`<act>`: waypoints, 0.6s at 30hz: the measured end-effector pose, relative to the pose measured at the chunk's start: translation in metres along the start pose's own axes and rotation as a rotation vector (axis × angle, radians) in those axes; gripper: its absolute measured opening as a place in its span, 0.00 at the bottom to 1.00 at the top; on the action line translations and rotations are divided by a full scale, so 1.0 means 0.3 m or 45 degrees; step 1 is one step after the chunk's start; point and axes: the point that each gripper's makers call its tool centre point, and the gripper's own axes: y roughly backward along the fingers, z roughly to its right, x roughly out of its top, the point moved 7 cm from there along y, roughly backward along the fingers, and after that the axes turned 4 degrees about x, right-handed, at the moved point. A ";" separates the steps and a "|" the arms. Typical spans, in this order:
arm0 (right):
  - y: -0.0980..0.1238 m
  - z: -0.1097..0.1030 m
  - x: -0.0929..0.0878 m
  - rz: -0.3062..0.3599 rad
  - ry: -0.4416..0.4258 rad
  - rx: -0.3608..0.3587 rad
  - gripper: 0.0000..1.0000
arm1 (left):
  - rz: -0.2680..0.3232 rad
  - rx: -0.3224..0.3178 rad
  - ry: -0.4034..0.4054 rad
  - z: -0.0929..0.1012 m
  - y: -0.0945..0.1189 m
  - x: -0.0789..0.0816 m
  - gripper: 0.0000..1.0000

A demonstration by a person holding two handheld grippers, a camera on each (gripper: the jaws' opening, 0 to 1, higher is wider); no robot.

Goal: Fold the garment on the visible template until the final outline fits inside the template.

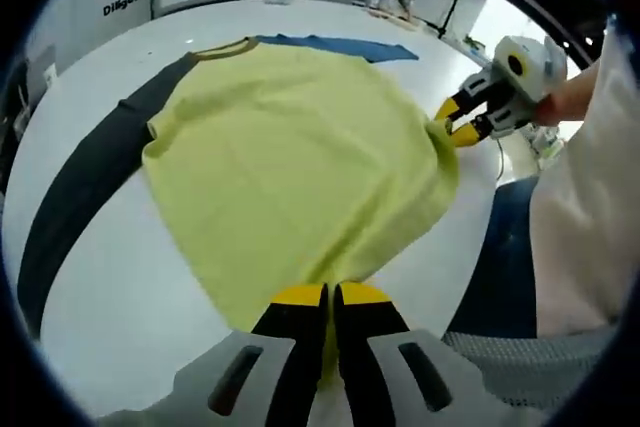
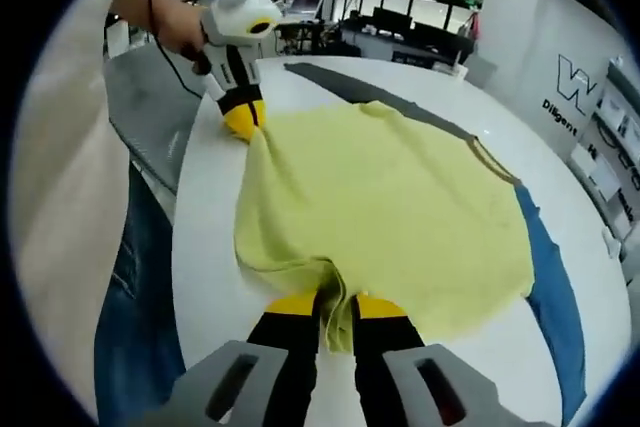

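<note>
The yellow garment (image 1: 300, 157) lies spread on the white tabletop (image 1: 130, 317), over a dark strip (image 1: 80, 187) and a blue strip (image 1: 340, 47) (presumably the template's marks). The left gripper (image 1: 328, 297) has its jaws clenched on the near hem, and the right gripper (image 2: 335, 307) is likewise clamped on cloth at the near edge — each appears in the other's view, pinching a corner. The likely risk: uneven pulls between the two hands could skew the fold, bunch the cloth, or drag it off the near edge of the tabletop, leaving the outline beyond the template.
</note>
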 end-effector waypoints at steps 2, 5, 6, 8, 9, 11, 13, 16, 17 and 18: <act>0.008 0.023 0.048 -0.012 0.000 0.005 0.04 | 0.000 0.000 0.003 -0.001 0.000 0.000 0.08; 0.021 0.019 0.043 -0.017 -0.008 0.020 0.04 | 0.000 0.000 0.005 -0.002 0.000 -0.001 0.08; 0.025 0.014 0.033 -0.025 -0.012 0.025 0.04 | 0.000 -0.001 0.008 -0.002 0.000 -0.001 0.08; 0.030 0.014 0.025 -0.025 -0.023 0.029 0.03 | 0.001 -0.004 0.010 -0.003 0.000 0.000 0.08; 0.034 0.016 0.023 -0.028 -0.025 0.030 0.03 | 0.001 -0.005 0.010 -0.003 0.000 0.000 0.08; 0.042 0.016 0.015 -0.035 -0.025 0.033 0.03 | 0.000 -0.006 0.008 -0.005 -0.001 0.000 0.08; 0.051 0.016 0.010 -0.037 -0.038 0.039 0.04 | 0.001 -0.008 0.009 -0.005 -0.001 0.000 0.08; 0.062 0.014 0.005 -0.036 -0.033 0.038 0.03 | 0.003 -0.006 0.013 -0.007 -0.001 0.000 0.08; 0.061 0.013 -0.006 -0.049 -0.030 0.042 0.02 | 0.003 -0.006 0.013 -0.007 -0.001 0.000 0.08; 0.061 0.010 -0.012 -0.054 -0.031 0.044 0.01 | 0.004 -0.006 0.013 -0.007 -0.001 0.000 0.08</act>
